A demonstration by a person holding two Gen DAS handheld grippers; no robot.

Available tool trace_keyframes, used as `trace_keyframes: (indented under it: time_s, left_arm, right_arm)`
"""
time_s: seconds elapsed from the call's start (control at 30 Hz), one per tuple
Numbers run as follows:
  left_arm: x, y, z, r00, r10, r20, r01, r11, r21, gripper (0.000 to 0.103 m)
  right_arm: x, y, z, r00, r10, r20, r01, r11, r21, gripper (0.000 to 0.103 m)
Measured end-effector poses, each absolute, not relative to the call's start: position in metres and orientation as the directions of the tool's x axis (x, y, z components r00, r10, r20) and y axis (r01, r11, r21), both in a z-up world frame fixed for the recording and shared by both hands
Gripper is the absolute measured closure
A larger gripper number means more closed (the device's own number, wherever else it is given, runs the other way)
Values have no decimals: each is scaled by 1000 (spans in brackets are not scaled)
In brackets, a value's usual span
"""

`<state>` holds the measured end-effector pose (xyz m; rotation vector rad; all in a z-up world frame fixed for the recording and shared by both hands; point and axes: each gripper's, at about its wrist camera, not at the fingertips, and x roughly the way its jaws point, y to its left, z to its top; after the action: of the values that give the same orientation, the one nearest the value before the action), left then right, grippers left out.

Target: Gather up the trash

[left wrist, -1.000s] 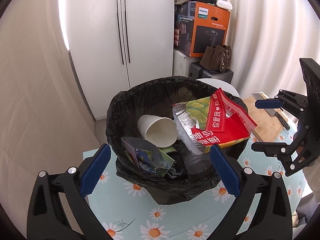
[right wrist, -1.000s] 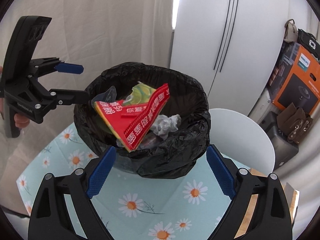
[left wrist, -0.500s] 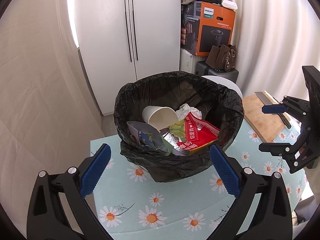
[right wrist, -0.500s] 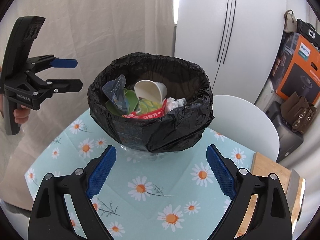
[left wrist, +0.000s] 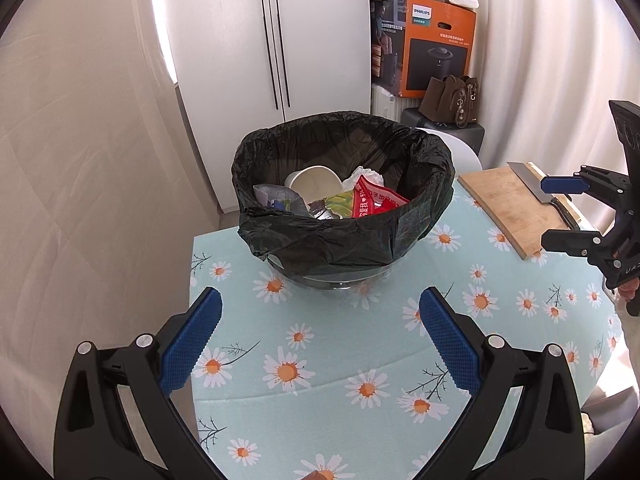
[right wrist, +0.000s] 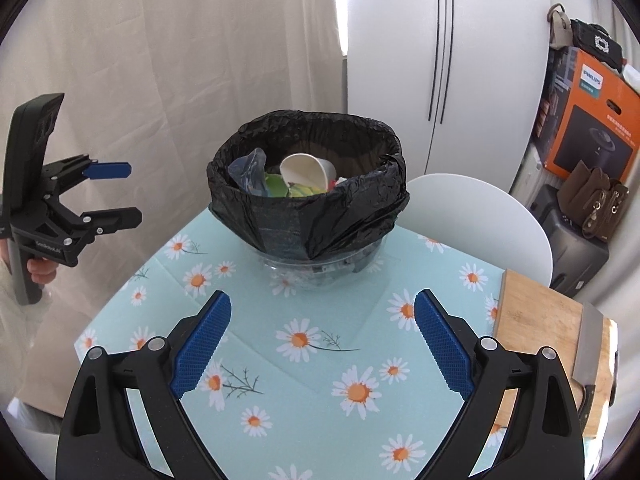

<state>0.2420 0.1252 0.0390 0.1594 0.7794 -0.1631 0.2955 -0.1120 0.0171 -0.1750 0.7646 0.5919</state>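
Sitting beyond both spread grippers: trash bin [left wrist: 344, 216].

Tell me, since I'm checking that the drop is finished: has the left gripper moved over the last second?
Yes. The left gripper has pulled back from the trash bin, which now looks smaller and farther.

Readable text: one brand, some wrapper print.
"PHILIPS" on orange appliance box [left wrist: 434, 40], top white panel, both views; red snack wrapper [left wrist: 374, 200] in the bin carries white Chinese characters, too small to read.
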Motion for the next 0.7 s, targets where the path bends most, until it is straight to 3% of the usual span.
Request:
trace_keyframes:
  time_s: [0.37, 0.7]
  left_arm:
    - [189, 112, 19, 686, -26, -728, 131, 987, 89, 6]
    - [146, 102, 27, 736, -24, -676, 124, 987, 99, 6]
  right_arm:
    - [254, -146, 20, 583, 448, -677, -541, 836, 88, 14]
    - [220, -158, 20, 609, 453, -651, -534, 841, 86, 14]
